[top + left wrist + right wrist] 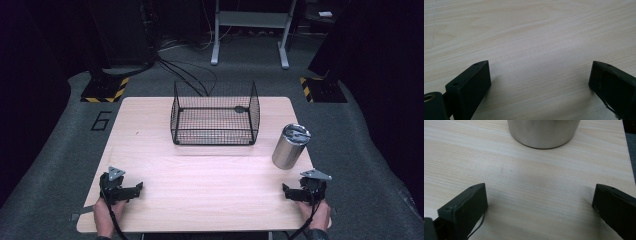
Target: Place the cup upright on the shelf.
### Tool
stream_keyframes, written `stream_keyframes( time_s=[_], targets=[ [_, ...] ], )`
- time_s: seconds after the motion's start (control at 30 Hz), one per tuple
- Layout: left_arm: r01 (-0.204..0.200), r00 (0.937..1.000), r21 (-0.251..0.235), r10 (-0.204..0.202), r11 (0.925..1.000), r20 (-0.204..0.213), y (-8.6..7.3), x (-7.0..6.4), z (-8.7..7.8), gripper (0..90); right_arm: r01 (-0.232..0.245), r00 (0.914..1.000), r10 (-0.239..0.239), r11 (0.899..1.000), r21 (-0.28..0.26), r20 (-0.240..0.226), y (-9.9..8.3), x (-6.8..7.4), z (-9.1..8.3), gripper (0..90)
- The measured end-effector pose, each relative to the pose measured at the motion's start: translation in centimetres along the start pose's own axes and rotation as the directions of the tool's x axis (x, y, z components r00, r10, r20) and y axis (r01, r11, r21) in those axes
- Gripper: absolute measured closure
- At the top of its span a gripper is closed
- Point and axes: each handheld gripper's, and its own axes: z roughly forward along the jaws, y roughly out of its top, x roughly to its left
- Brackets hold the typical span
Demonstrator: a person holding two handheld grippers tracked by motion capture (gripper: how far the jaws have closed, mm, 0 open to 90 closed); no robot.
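A black wire basket [215,131] stands at the back middle of the wooden table [210,175], with nothing seen inside it. A steel tumbler [290,147] with a lid stands upright at the right side. My right gripper [287,191] rests near the front right corner, just in front of the tumbler [542,132], open [540,188] with bare wood between its jaws. My left gripper [137,188] rests near the front left corner, also open [540,67] over bare wood. A hand holds each gripper.
The table's right edge [629,157] runs close beside the right gripper. Grey carpet surrounds the table, with stand bases marked in yellow and black [105,90], cables, and a metal frame [250,30] behind it.
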Motion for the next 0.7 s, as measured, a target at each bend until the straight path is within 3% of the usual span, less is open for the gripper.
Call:
stream_keyframes(
  time_s=[0.67, 0.7],
  targets=[
    [-0.001, 1.0000, 0.000, 0.001, 1.0000, 0.000, 0.00, 0.01, 0.00, 4.0, 0.002, 1.0000, -0.002, 1.000, 0.010, 0.004, 0.09, -0.04, -0.01, 0.0],
    [0.000, 1.0000, 0.000, 0.000, 1.0000, 0.000, 0.00, 0.01, 0.00, 4.0, -0.017, 0.9999, 0.017, 1.000, 0.015, 0.005, 0.20, 0.09, 0.02, 0.0]
  ],
)
